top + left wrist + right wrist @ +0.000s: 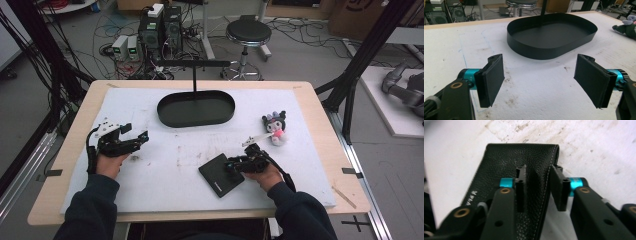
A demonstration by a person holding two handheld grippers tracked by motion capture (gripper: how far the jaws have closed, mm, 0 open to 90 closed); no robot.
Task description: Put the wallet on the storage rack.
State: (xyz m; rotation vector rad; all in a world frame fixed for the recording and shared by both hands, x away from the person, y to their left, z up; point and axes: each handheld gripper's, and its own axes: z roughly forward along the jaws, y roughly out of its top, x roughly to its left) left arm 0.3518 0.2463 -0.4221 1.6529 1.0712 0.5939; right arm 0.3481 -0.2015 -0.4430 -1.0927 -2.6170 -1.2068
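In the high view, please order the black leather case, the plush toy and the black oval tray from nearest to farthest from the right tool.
1. Black leather case: at the right tool.
2. Plush toy: beyond, toward the right.
3. Black oval tray: far side, centre.

Even, diffuse overhead light keeps the white tabletop bright and shadows faint. The high view is soft and low in detail. The left gripper view stays fairly sharp on the black tray. In the right gripper view the upper left corner blurs, while the leather wallet grain is crisp.
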